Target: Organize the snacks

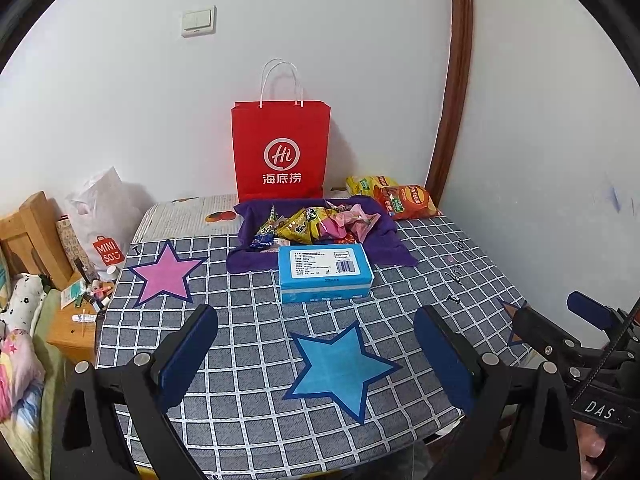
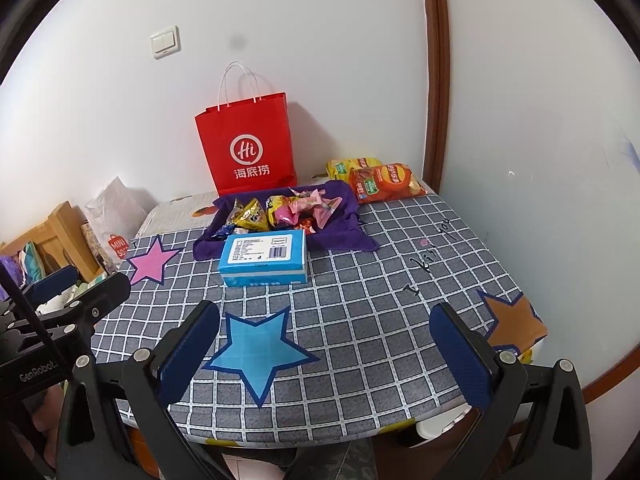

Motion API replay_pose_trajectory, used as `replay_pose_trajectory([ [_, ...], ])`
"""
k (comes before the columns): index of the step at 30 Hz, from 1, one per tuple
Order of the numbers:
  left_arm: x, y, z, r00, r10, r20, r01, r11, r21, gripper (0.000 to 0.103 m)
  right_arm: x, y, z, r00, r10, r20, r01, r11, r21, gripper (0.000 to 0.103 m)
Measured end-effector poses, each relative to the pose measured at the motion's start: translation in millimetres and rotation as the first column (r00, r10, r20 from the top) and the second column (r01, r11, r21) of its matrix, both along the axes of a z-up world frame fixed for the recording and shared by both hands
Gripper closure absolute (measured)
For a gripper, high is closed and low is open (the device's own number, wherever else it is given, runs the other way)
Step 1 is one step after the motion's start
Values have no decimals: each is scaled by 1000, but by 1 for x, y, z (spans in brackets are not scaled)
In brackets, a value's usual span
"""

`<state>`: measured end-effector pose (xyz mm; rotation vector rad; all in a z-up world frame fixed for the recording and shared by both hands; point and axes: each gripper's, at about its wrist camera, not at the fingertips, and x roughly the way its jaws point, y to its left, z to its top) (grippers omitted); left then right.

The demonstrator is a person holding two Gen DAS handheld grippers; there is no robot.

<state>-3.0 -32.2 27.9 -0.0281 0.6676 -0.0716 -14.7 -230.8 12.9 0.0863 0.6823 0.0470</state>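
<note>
On table: purple tray point(image 1: 256, 258) holds snack packets point(image 1: 304, 226); chip bags point(image 1: 404, 200) beside.

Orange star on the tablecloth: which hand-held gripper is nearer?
Right. The right hand-held gripper hovers over the table's near edge with the orange star just beside its right finger. The left hand-held gripper sits further left, beyond the blue star.
</note>
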Motion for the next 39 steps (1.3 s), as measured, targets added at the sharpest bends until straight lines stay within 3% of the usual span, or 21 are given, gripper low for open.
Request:
replay_pose_trajectory([
  [39,-2,-2,2,1000,2,-1,-2,1000,-8,4,-4,3,5,1000,8,6,-8,1000,10,0],
])
